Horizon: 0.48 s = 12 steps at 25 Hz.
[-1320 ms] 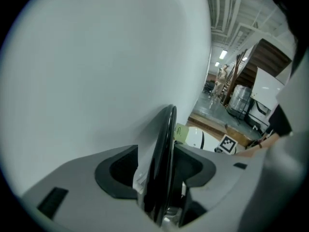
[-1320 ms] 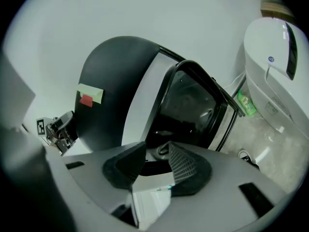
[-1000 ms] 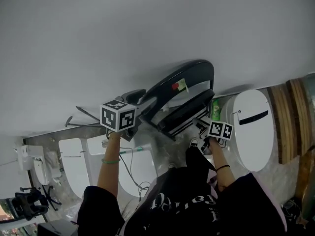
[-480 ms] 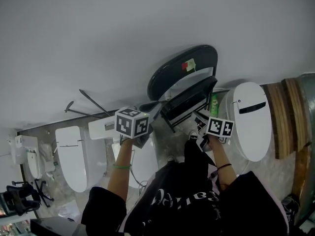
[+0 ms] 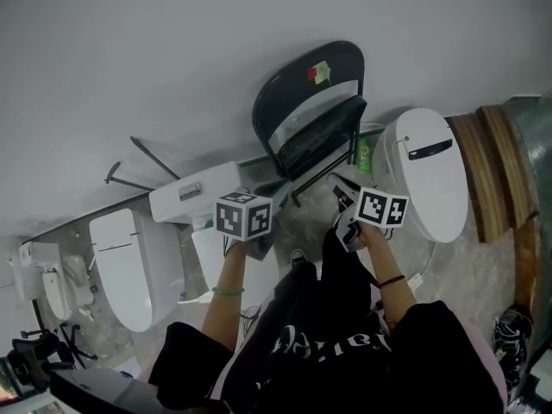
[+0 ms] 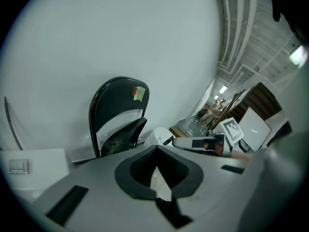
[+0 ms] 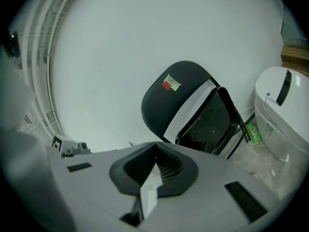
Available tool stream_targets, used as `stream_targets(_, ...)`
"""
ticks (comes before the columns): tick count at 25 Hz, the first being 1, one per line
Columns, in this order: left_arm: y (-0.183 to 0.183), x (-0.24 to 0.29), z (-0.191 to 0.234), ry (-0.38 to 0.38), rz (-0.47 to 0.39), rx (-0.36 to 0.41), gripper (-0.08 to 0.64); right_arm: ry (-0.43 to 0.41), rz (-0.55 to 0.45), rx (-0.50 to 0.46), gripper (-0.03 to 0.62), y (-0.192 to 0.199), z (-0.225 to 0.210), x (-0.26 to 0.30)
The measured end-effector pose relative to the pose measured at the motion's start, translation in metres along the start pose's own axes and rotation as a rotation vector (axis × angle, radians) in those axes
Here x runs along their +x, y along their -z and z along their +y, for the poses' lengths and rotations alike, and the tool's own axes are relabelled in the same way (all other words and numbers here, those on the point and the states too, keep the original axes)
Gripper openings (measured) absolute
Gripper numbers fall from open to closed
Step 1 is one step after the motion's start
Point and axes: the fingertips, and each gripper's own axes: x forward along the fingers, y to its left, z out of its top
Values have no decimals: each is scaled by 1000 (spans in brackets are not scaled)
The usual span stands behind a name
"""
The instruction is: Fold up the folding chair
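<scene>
The black folding chair (image 5: 315, 115) stands folded flat, its seat up against the backrest, leaning on the white wall. It shows in the left gripper view (image 6: 118, 115) and in the right gripper view (image 7: 193, 110) with a red and green sticker on its back. My left gripper (image 5: 274, 190) hangs a little short of the chair's lower left, shut and empty (image 6: 155, 151). My right gripper (image 5: 341, 195) is below the chair's right legs, also shut with nothing between its pads (image 7: 155, 146). Neither touches the chair.
A white toilet (image 5: 427, 175) stands right of the chair, with a green bottle (image 5: 366, 155) between them. A toilet tank (image 5: 185, 198) and more toilets (image 5: 121, 266) line the wall at left. Wooden panels (image 5: 493, 171) stand at far right.
Both grippers have come off the chair and drawn back toward me, and the left jaws have shut. The chair, tilted before, now stands more upright against the wall.
</scene>
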Motion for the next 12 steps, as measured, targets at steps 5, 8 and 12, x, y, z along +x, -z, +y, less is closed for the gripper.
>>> stream_targets(5, 33, 6, -36, 27, 15, -27, 3, 1, -21, 10, 14, 16, 5, -37)
stream_targets(8, 48, 9, -60, 25, 23, -29, 3, 14, -23, 22, 14, 26, -1, -63)
stream_targets(12, 69, 11, -96, 21, 12, -48, 3, 19, -15, 39, 14, 44, -11, -100)
